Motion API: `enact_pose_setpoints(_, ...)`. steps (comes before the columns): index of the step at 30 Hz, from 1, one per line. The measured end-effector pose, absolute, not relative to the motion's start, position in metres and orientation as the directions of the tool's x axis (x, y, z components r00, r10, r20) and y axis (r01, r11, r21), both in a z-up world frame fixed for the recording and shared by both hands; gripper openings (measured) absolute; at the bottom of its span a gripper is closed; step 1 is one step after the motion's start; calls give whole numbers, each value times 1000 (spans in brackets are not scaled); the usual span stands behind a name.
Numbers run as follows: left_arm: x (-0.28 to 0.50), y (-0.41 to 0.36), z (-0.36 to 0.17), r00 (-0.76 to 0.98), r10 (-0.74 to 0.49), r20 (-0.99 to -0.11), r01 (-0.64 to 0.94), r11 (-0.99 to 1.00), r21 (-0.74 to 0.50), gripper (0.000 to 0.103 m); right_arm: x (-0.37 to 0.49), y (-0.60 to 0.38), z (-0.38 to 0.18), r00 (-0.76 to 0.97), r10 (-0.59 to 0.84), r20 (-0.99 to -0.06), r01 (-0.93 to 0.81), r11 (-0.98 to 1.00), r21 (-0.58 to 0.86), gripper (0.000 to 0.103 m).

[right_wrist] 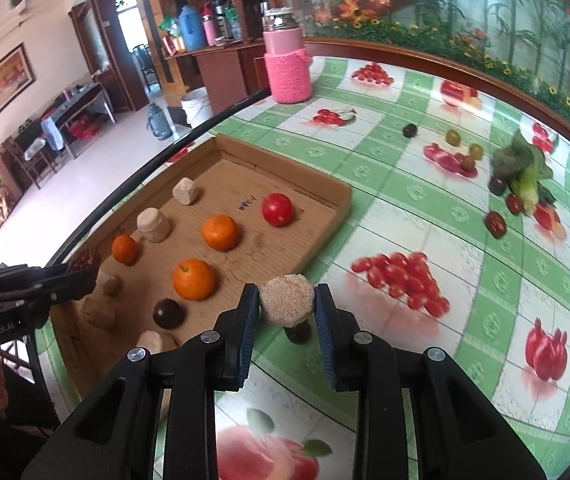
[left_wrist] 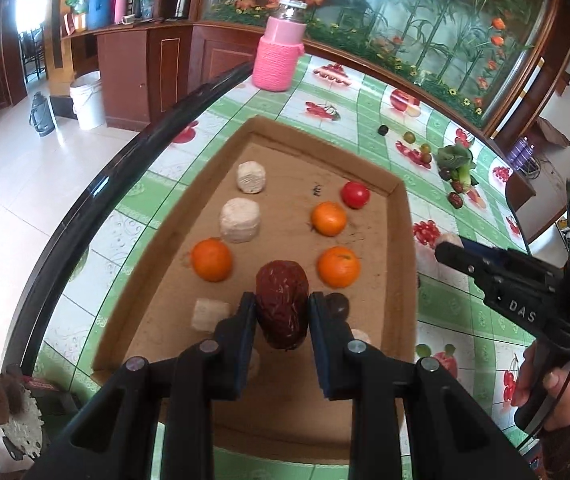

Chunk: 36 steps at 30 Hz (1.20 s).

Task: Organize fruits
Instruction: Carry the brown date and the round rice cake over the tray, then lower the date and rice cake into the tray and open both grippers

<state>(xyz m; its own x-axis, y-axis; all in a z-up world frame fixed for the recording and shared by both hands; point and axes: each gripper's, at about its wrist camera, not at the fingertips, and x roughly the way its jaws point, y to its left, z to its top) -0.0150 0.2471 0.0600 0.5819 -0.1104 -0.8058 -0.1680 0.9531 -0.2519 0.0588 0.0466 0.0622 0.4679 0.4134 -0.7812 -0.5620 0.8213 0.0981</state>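
Note:
My left gripper [left_wrist: 281, 312] is shut on a dark red wrinkled date [left_wrist: 281, 304] above the cardboard tray [left_wrist: 401, 240]. The tray holds three oranges [left_wrist: 211, 259], a red tomato [left_wrist: 355, 195], several pale round cakes [left_wrist: 240, 220] and a dark plum [left_wrist: 337, 305]. My right gripper [right_wrist: 287, 308] is shut on a pale round cake [right_wrist: 286, 299] above the table, just right of the tray's edge [right_wrist: 337, 216]. The left gripper with the date [right_wrist: 85, 261] shows at the left of the right wrist view. The right gripper [left_wrist: 451, 249] shows at the right of the left wrist view.
A pink knit-covered jar [right_wrist: 287, 66] stands at the table's far edge. Loose on the tablecloth at the far right lie small dark and green fruits [right_wrist: 453, 137], dates [right_wrist: 495, 224] and a leafy vegetable [right_wrist: 525, 172]. The table's black rim [left_wrist: 85, 200] runs along the left.

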Motion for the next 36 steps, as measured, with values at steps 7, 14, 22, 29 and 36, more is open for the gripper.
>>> enact_pose_setpoints(7,3,245,54,572,-132,-809,-150,953,-262,29,73,76,54,446,410,-796,-591,803,82,27)
enact_pose_setpoints(14,34,243,44,554,-160,-817,-129,953,-274,29,79,94,42,439,389,-810,-601,797,57,27)
enact_pose_setpoints(22,68,245,36,535,-183,-825,-92,958,-273,29,88,105,32,440,366,-820,-611,791,25,27)
enact_pose_setpoints(29,90,251,29,517,-204,-831,-62,960,-274,29,107,105,22,421,362,-832,-558,826,78,27)
enact_pose_setpoints(36,103,247,28,510,-220,-831,-23,963,-269,29,111,111,18,420,350,-837,-536,840,83,27)
